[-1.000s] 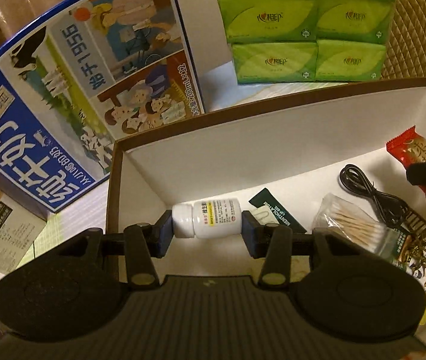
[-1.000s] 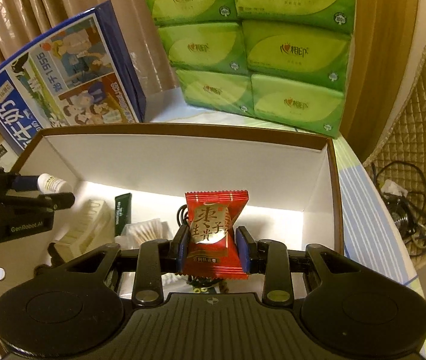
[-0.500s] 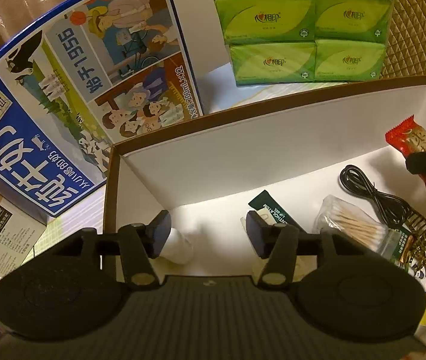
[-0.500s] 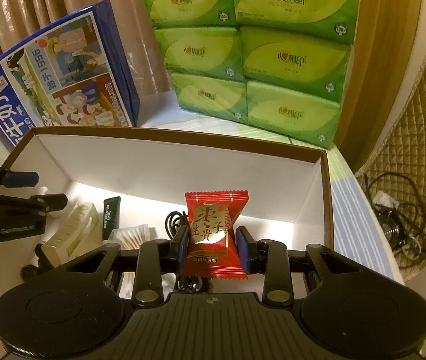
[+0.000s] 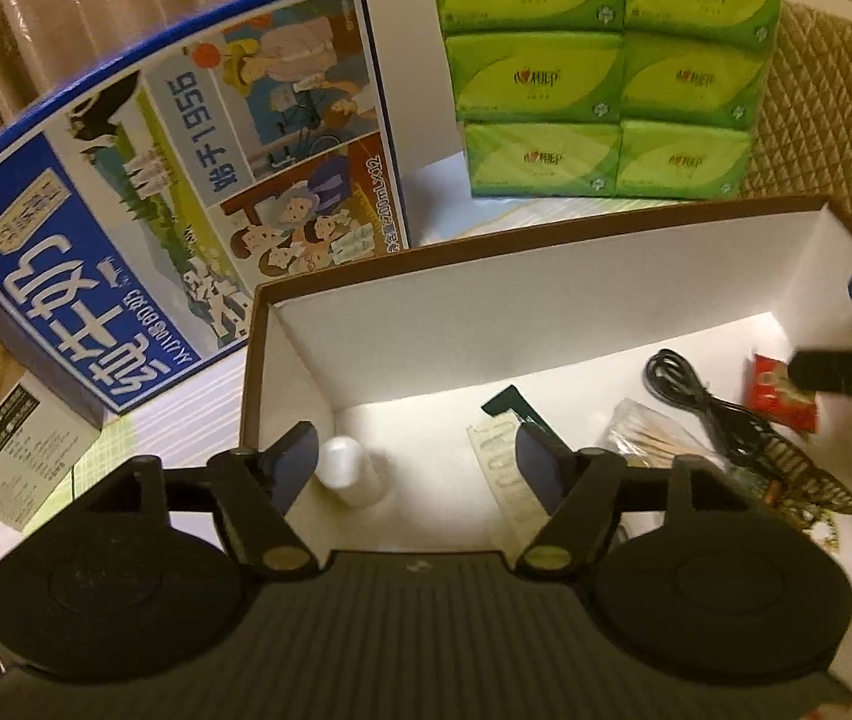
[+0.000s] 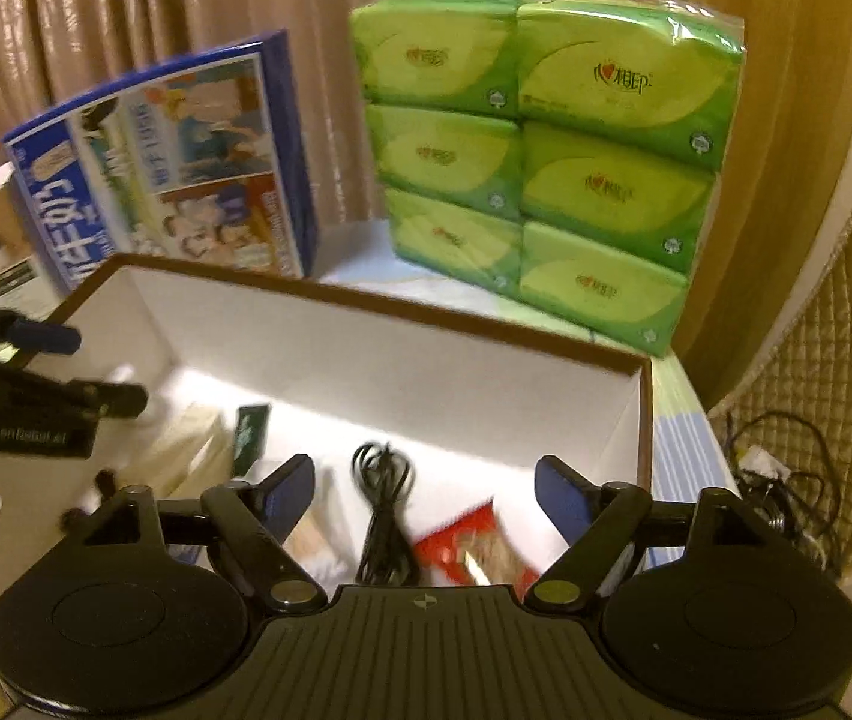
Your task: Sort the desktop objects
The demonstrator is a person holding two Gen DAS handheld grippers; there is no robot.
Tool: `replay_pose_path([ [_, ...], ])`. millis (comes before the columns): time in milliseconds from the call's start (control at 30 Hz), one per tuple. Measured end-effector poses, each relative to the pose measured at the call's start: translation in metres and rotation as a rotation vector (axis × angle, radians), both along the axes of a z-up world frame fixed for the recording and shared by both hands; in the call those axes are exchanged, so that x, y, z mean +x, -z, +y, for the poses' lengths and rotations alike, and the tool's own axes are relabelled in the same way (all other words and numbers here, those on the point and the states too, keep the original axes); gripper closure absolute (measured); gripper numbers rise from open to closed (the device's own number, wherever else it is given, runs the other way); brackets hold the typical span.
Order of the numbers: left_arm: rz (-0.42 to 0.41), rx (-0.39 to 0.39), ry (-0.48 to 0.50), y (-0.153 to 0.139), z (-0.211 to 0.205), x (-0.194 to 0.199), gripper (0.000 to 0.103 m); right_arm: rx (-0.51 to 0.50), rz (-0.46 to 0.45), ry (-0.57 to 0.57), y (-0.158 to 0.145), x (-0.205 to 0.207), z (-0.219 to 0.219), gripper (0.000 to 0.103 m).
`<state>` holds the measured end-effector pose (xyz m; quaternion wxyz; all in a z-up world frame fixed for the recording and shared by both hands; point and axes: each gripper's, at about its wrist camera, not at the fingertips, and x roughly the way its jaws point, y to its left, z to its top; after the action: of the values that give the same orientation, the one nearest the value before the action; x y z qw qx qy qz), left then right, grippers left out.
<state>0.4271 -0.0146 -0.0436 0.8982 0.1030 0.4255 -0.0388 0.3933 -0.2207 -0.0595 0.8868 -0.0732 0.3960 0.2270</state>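
1. Box [image 5: 546, 312] w/ brown rim & white inside sits at centre of desk; holds all sorted items listed below.
2. White bottle [image 5: 349, 471] lies on box floor in near-left corner, just beside the left finger of left gripper [image 5: 411, 456], not gripped.
3. Left gripper: jaws spread wide, nothing between them, above near-left part of box.
4. Red snack packet [image 6: 474, 552] rests on box floor, near-right area, below right gripper [image 6: 426, 492]; blurred.
5. Right gripper: jaws spread wide, released, nothing held.
6. Black cable [image 6: 383, 504], coiled, lies just left of the packet.
7. Cotton swab bag [image 5: 645, 435] sits left of the cable, near a dark green sachet [image 5: 510, 405] and a cream hair clip [image 5: 501, 480].
8. Brown hair claw [image 5: 798, 480] lies at near-right, touching the cable's end.
9. Bkgd: blue milk carton box [image 5: 156, 210] far-left of box; green tissue packs [image 5: 600, 72] stacked behind far wall.
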Motion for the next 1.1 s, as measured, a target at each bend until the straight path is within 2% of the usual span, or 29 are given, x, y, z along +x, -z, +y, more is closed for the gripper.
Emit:
replay_pose_path([
  [67,-0.001,-0.006,-0.005,-0.004,0.0,-0.008,0.028,0.013,0.007,-0.001,-0.003,-0.01,-0.006,0.01],
  [233,-0.01,-0.024,-0.028,-0.012,-0.001,-0.028,0.024,0.016,0.004,0.006,-0.009,-0.03,-0.014,0.002],
  [333,-0.014,-0.042,-0.04,-0.018,-0.002,-0.04,0.019,0.019,0.006,0.011,-0.012,-0.039,-0.016,0.002],
  [667,-0.043,-0.072,-0.067,-0.04,-0.007,-0.083,0.013,0.042,0.038,0.044,-0.029,-0.067,-0.026,0.002],
  [833,-0.052,-0.097,-0.091,-0.05,-0.007,-0.108,0.013,0.046,0.028,0.037,-0.038,-0.087,-0.027,0.002],
  [1100,-0.088,-0.091,-0.114,-0.067,-0.011,-0.148,0.013,0.062,0.02,0.029,-0.05,-0.118,-0.029,0.002],
])
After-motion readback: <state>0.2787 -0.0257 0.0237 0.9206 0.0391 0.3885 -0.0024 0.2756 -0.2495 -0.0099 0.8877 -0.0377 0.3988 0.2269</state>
